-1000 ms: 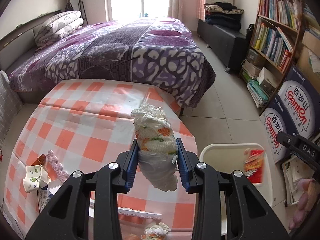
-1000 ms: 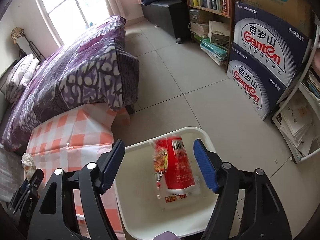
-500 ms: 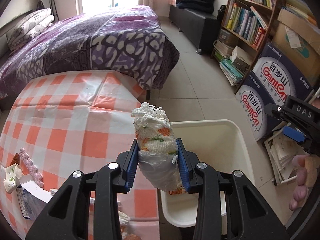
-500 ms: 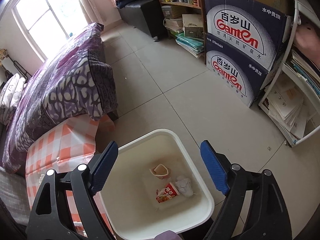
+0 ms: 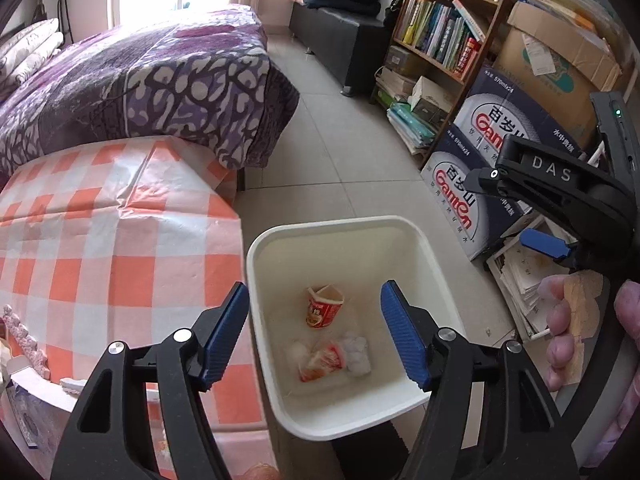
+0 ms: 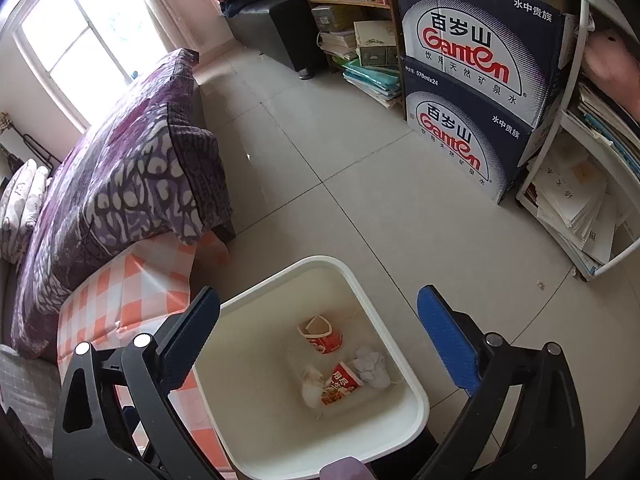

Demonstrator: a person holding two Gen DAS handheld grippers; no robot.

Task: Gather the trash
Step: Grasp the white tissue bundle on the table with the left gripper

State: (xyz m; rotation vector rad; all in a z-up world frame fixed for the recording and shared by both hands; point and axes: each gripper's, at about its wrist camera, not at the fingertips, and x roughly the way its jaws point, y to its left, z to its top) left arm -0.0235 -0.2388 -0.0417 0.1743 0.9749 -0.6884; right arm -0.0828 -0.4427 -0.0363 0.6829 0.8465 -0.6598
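Observation:
A white bin point(image 5: 256, 280) point(image 6: 416, 388) stands on the floor beside the table with the orange checked cloth point(image 5: 100, 240). At its bottom lie a red paper cup point(image 5: 322, 312) point(image 6: 320, 334), a red wrapper point(image 5: 322, 364) point(image 6: 342, 388), crumpled paper point(image 5: 356, 352) point(image 6: 372, 366) and a white plastic bundle point(image 5: 296, 350) point(image 6: 312, 386). My left gripper point(image 5: 315, 290) hangs over the bin, its jaws opening with nothing between them. My right gripper point(image 6: 319, 294) also hovers above the bin, jaws opening wide and empty. A hand point(image 5: 568, 332) holds it at the right of the left wrist view.
More scraps and a small box point(image 5: 24, 360) lie at the table's left edge. A purple bed point(image 5: 140, 80) point(image 6: 120, 184) is behind the table. Dark blue water cartons point(image 5: 480, 168) point(image 6: 472, 92) and bookshelves point(image 5: 440, 28) line the right side, with tiled floor point(image 6: 320, 160) between.
My left gripper swung right over the bin and opened; the white bundle it held now lies in the bin. The red wrapper dropped from my right gripper, whose jaws spread wider.

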